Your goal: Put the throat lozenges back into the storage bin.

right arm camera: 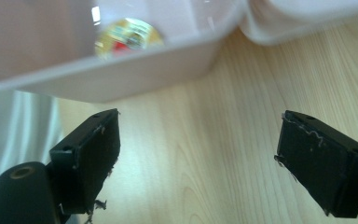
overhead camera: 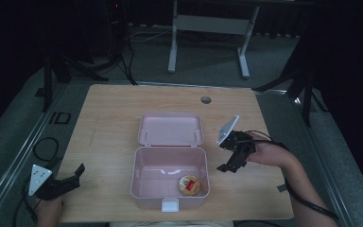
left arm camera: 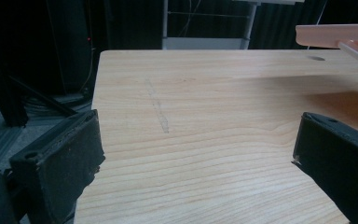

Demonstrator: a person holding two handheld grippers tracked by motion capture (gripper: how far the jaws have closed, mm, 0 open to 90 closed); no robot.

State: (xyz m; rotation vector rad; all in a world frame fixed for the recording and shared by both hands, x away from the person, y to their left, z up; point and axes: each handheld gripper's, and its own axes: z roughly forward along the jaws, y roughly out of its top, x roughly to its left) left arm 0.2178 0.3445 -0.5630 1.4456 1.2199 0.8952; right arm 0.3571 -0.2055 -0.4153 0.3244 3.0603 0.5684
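A pink plastic box (overhead camera: 144, 187) stands open in the middle of the wooden table, its lid (overhead camera: 171, 128) laid back flat behind it. Inside, at the front right, lies a small round tin (overhead camera: 189, 185) with a gold and red top; it is seen through the box wall (right arm camera: 121, 70) as the tin (right arm camera: 127, 35) in the right gripper view. My right gripper (overhead camera: 228, 166) hovers just right of the box, open and empty, jaws pointed down at the table. At the table's front left corner, my left gripper (overhead camera: 75, 176) is open and empty, aimed across bare wood.
The table (overhead camera: 108, 113) has a round cable hole (overhead camera: 206, 100) near its far edge. A white latch (overhead camera: 169, 205) sticks out at the box's front. Cables (overhead camera: 45, 146) lie on the floor at the left. Table legs (overhead camera: 172, 47) stand beyond the far edge.
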